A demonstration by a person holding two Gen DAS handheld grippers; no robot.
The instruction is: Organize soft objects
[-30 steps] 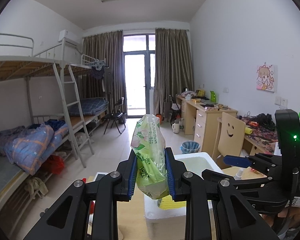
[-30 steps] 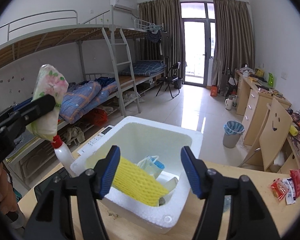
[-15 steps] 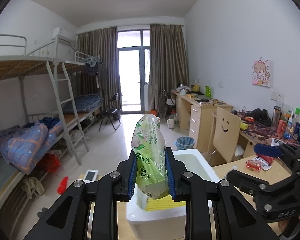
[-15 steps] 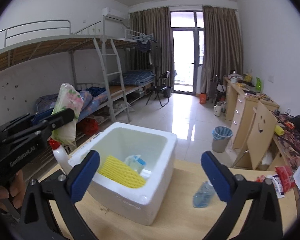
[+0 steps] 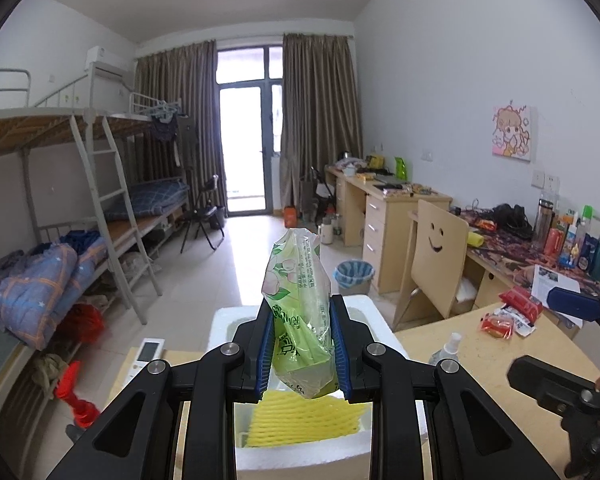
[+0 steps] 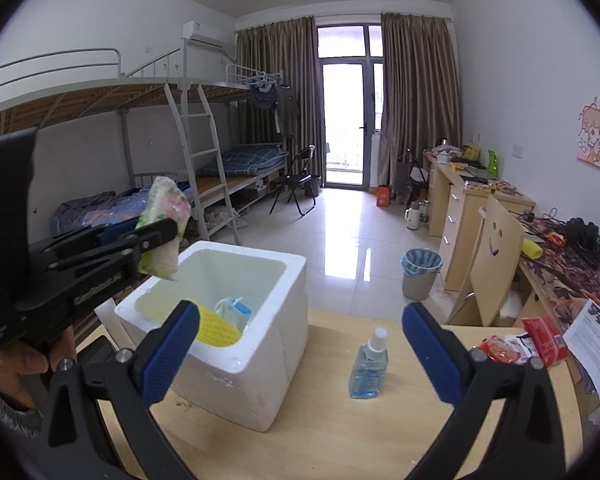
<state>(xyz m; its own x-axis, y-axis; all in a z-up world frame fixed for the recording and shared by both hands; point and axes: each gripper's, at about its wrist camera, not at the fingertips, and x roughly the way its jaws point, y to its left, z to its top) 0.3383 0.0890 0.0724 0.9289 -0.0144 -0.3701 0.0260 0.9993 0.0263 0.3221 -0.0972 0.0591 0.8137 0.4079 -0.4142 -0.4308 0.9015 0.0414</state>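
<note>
At the far left of the right wrist view, a hand (image 6: 18, 364) in a grey sleeve holds the left hand-held gripper (image 6: 156, 236), which is clamped on a soft green tissue pack (image 6: 165, 222) printed with pink flowers. The pack stands upright between the 2 blue pads and hangs just above the left rim of the white foam box (image 6: 260, 364). In the left wrist view the same tissue pack (image 5: 300, 312) is squeezed at its middle by the left hand-held gripper (image 5: 302, 346), with the foam box (image 5: 300, 456) directly beneath it.

The box sits on the pale wooden worktop (image 6: 320, 436). Inside it lies a yellow foam net (image 6: 216, 330) against the near wall, and beside that a crumpled blue-and-white soft item (image 6: 232, 310) that is too small to identify.

Right of the box, apart from it, a small clear spray bottle (image 6: 369, 364) with blue liquid stands upright on the worktop.

The right hand-held gripper (image 6: 300, 354) is spread wide with nothing between its 2 blue pads; the box corner and the bottle show through the gap, farther off.

At the far right edge of the worktop lie red snack packets (image 6: 540, 340) and a printed paper sheet (image 6: 596, 344).
</note>
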